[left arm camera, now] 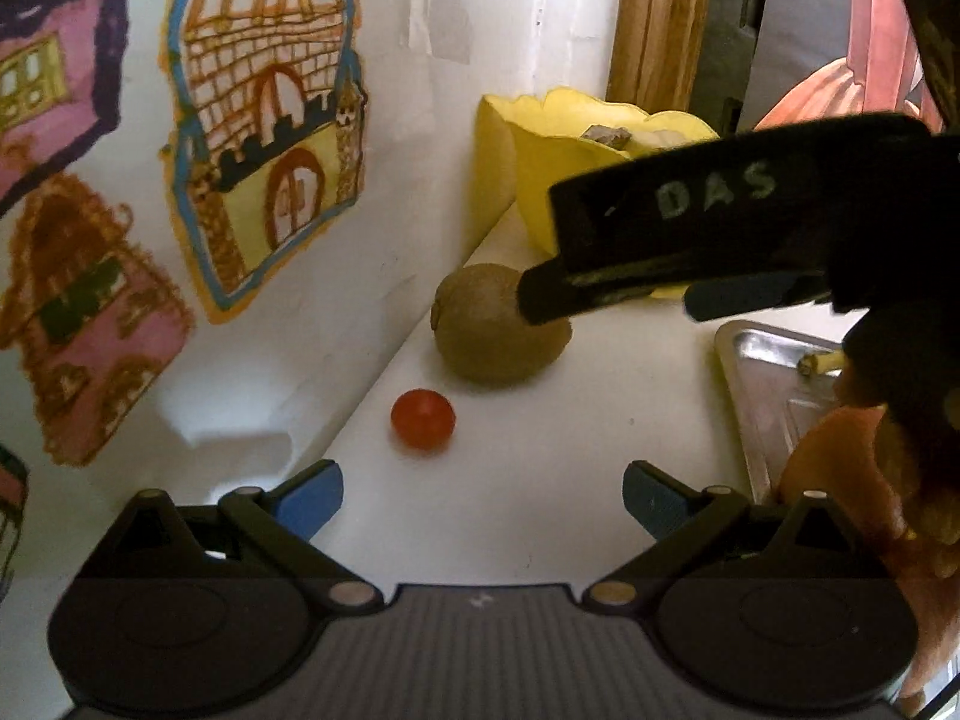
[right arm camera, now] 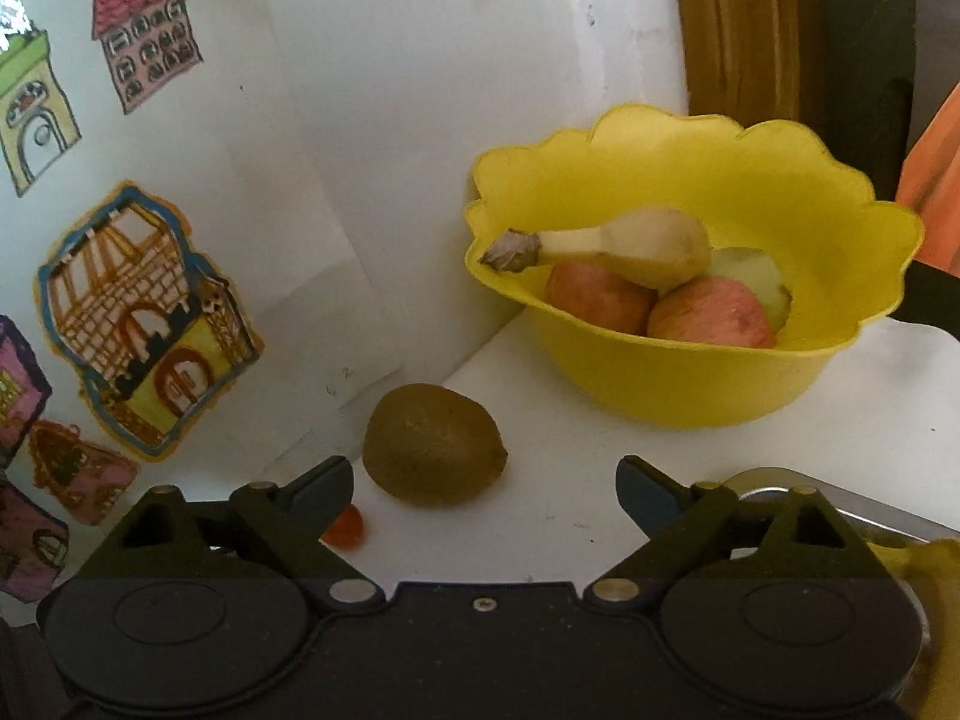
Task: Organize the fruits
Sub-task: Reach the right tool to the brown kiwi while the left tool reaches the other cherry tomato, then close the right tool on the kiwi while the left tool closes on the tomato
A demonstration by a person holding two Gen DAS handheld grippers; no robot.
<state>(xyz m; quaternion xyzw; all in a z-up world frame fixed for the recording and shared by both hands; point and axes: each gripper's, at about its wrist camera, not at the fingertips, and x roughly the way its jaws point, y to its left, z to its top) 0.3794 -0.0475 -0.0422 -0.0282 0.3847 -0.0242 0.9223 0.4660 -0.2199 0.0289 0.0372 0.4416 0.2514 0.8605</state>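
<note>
The right gripper (right arm camera: 485,489) is spread wide with nothing between its fingers, poised just above and short of the kiwi (right arm camera: 433,445), which lies on the white desk (right arm camera: 600,480) close to its back-left edge, where the desk meets a wall covered in house drawings (right arm camera: 147,324). The left gripper (left arm camera: 483,501) is likewise open and empty, held back nearer the front, with the small red tomato (left arm camera: 422,418) on the desk ahead of it, just in front of the kiwi. Beyond the kiwi, toward the back corner, the yellow bowl (right arm camera: 690,387) already holds a banana (right arm camera: 630,246) and apples (right arm camera: 711,315); a metal tray (left arm camera: 762,372) lies at the right side. The step in hand looks like picking up the kiwi: the right gripper likely needs to drop so its fingers straddle the fruit, close gently, then carry it to the bowl.
</note>
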